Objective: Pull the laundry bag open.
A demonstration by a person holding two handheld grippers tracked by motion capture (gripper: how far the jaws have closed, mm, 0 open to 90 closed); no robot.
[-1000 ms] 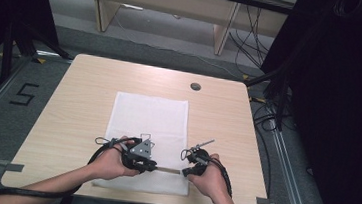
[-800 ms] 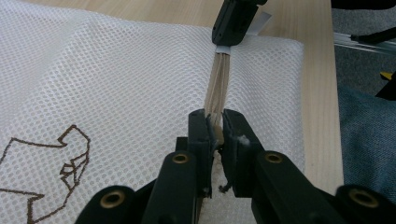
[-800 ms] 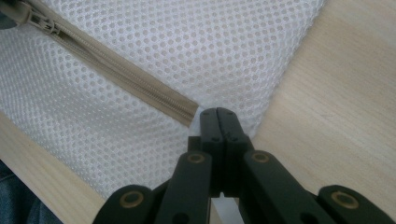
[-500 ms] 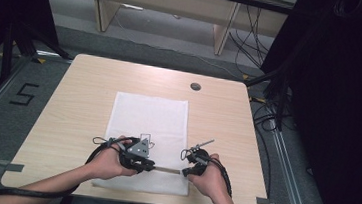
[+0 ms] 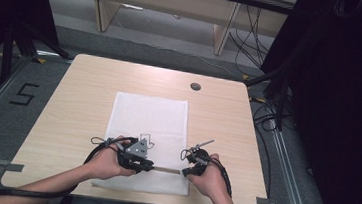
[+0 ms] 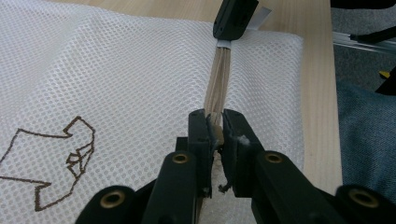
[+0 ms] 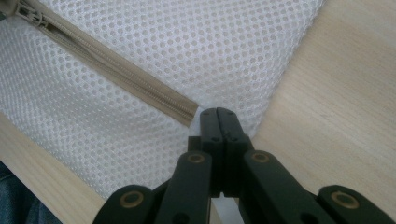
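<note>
**Both tools hold the zipper, nothing has moved**

A white mesh bag (image 5: 147, 129) lies flat on the surface (image 5: 79, 97), near the person's edge of it. Its beige zipper (image 7: 116, 77) runs along the end of the bag closest to the person. The left tool (image 6: 214, 125) is clamped on the zipper at the slider, and the right tool (image 7: 218, 117) is closed tight on the corner of the bag, at the end of the zipper. Compared with a second ago, both hands are in the same place and both grips look the same. I judge that the pull along the zipper has not started yet; the bag is only held stretched between the two tools.
</note>
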